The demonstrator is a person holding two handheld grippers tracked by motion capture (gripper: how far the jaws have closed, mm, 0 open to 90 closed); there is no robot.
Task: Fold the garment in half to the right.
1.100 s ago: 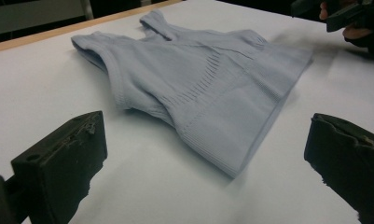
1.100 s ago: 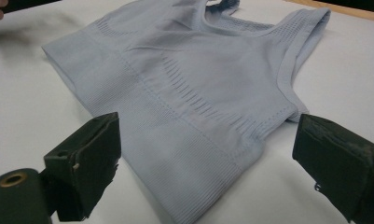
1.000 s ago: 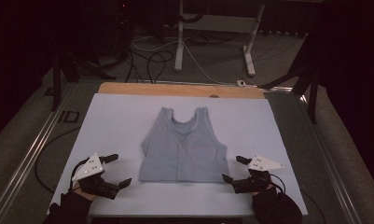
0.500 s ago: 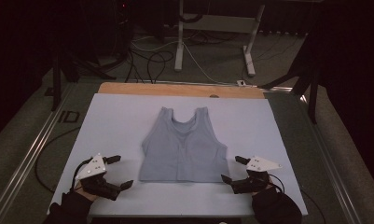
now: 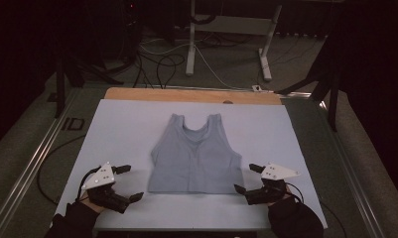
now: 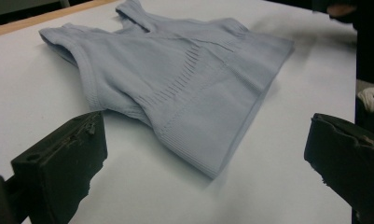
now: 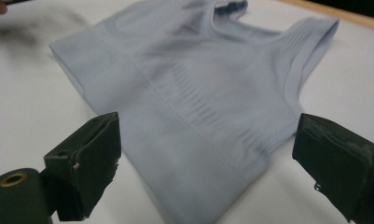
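Near the table's front edge, mid-width, lies the pale blue crop top (image 5: 195, 158), flat on the white sheet (image 5: 132, 124), straps pointing to the far edge, ribbed hem toward the person. Left gripper (image 5: 127, 183) sits w/ its claw spread wide by the front-left corner, one jaw tip aimed at the hem's left corner, near but apart from the cloth, nothing between the jaws. Grey three-cornered plate on top, gloved hand (image 5: 80, 215) under it, coming in from the bottom. Over on the other side, right gripper (image 5: 246, 179) is also spread wide, jaws empty, tips just beside the hem's right corner; can't tell from above whether the near tip touches fabric. Left gripper view: crop top (image 6: 184, 88) lies ahead btwn the two black jaws, hem corner closest, a gap of bare sheet before it, so no contact there. Right gripper view: crop top (image 7: 208, 98) runs in between the jaws, hem corner reaching down low in the pic, jaws standing to either side and not pressing it. Ribbed panel down the chest shows clearly in both. Wooden strip (image 5: 186, 95) of the table peeks out along the far edge beyond the sheet.
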